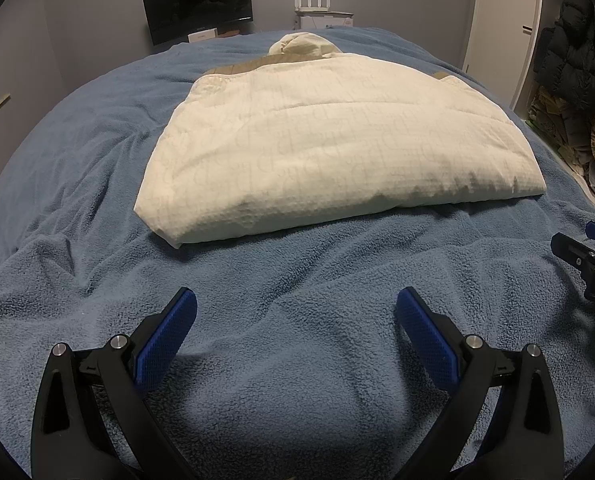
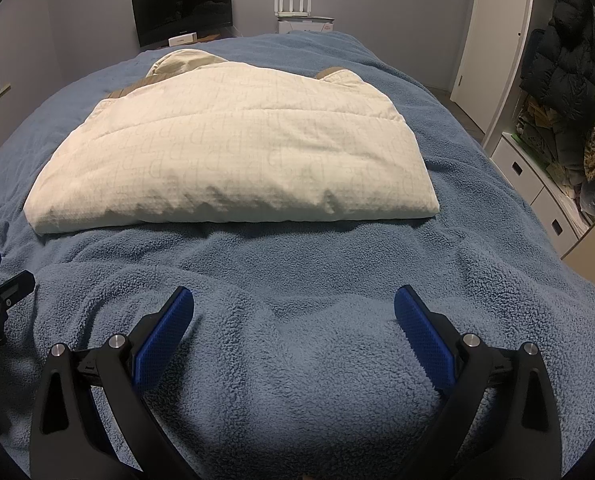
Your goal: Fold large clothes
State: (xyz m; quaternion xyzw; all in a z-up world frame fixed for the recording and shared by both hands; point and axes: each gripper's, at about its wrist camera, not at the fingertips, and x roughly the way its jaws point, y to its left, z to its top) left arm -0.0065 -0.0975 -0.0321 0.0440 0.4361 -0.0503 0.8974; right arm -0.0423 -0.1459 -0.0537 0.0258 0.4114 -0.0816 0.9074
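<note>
Both grippers, left (image 1: 296, 320) and right (image 2: 294, 320), spread wide and empty above blue fleece blanket (image 1: 297, 280); cream padded jacket (image 1: 337, 140) folded mid-bed; folding apparently near done, pending perhaps one final fold or tidy.

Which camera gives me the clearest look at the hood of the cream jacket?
The right wrist view: the hood lies open to the side beyond the folded cream jacket, showing its tan lining. In the left wrist view the hood is only a small bump peeking over the jacket's far edge.
</note>
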